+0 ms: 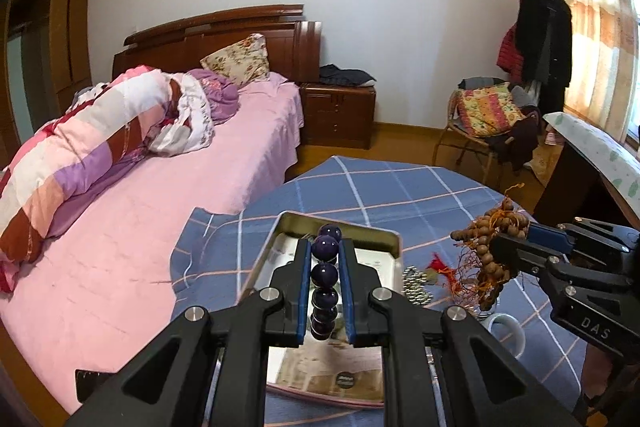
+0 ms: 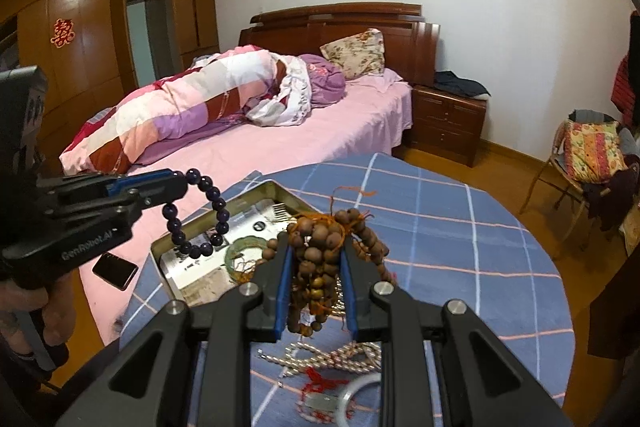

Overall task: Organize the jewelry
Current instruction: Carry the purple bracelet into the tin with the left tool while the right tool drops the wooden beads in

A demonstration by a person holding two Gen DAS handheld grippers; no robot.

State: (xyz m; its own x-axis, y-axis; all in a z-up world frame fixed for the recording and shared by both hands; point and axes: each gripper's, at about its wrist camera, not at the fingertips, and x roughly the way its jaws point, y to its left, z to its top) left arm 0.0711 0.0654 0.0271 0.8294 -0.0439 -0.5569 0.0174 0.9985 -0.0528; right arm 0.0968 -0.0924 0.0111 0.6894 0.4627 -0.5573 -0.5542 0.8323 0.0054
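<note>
So the biggest thing in the room is the bed (image 2: 248,143) with its pink sheet and a rolled-up patchwork quilt (image 2: 188,107), and right up against it sits the round table under a blue checked cloth (image 2: 460,239). On that cloth there's an open metal tin (image 2: 180,251), with a green bangle (image 2: 244,247) lying inside it. The left gripper (image 1: 325,247) is clamped on a bracelet of dark purple beads (image 2: 200,215), holding it in the air over the tin so the loop dangles free. The right gripper (image 2: 316,247) is squeezed on a bunched-up string of brown wooden beads (image 2: 324,239) with orange threads, held up above the table just right of the tin. Under it on the cloth lies a pile of pale pearl strands (image 2: 332,355), plus a small red-corded piece (image 2: 320,387) and a clear ring (image 2: 360,395) close by. A dark phone (image 2: 115,270) sits on the bed beside the table.
</note>
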